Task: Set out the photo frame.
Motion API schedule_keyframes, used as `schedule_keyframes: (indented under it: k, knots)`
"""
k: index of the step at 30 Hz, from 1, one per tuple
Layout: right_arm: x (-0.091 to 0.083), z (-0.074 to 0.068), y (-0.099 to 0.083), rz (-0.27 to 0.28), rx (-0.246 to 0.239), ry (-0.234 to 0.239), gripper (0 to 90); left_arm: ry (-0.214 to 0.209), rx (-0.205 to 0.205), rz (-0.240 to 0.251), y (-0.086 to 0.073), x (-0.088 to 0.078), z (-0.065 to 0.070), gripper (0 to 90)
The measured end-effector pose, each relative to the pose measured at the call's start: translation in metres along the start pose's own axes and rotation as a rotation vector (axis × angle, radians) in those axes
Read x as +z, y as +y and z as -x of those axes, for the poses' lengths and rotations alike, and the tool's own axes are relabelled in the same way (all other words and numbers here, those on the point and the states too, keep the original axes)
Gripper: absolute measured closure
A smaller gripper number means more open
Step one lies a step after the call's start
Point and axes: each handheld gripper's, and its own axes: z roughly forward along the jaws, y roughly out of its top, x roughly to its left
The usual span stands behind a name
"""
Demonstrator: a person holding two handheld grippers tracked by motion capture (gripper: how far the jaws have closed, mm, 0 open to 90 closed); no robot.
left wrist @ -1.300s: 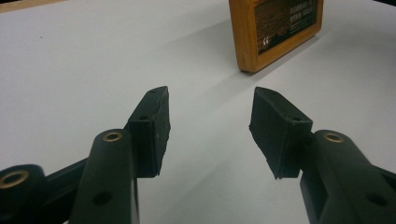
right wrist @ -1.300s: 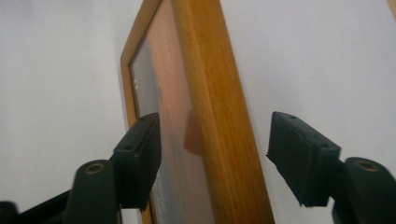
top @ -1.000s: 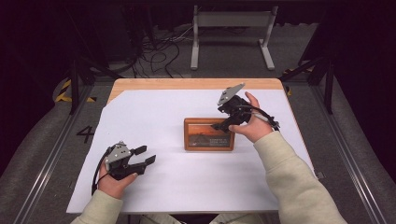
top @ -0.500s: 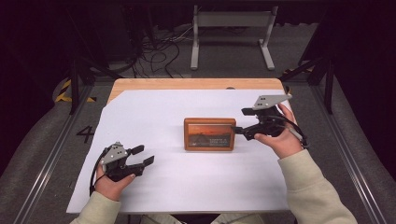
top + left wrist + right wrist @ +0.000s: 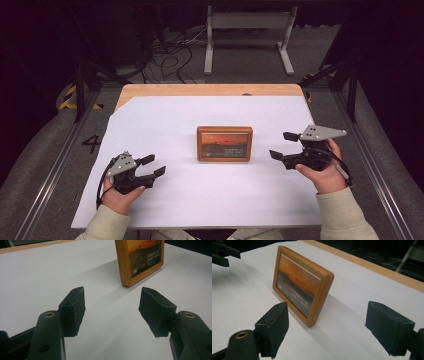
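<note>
Closest to the camera in the high view you've got two cream sleeves coming in from the bottom edge, each hand holding a black two-jaw claw. The left claw sits low over the near left part of the white sheet-covered counter, jaws spread with nothing between them, and they've just been easing wider. The right claw, with a grey three-cornered plate on top and a black cable trailing off it, hangs off to the right, also released, jaws having just opened a bit more, nothing in them. Its jaws point toward the small rectangular wooden picture frame, which stands upright about mid-counter, between the two claws and touching neither. The frame is warm orange-brown wood with rounded corners and a smooth finish, holding a sunset-looking print, orange sky above a dark band with some pale small text I can't read. From the right claw's view the frame leans back slightly and throws a soft shadow on the matte sheet. Past the sheet a strip of bare light wood counter edge shows, then grey floor with a tangle of black cables and a grey metal stand.
</note>
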Motion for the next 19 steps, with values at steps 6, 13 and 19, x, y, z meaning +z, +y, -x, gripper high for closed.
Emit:
schedule_keyframes:
  k: [6, 13, 19]
  knots:
    - [-0.004, 0.003, -0.028, 0.016, 0.053, -0.04, 22.0, 0.016, -0.009, 0.024, 0.002, -0.005, -0.004, 38.2]
    - [-0.001, 0.01, -0.053, 0.047, 0.102, -0.05, 22.1, 0.015, 0.006, 0.031, 0.005, -0.006, -0.002, 38.2]
    - [0.003, 0.012, -0.06, 0.051, 0.111, -0.046, 21.7, 0.012, 0.008, 0.033, 0.006, -0.005, -0.001, 38.1]
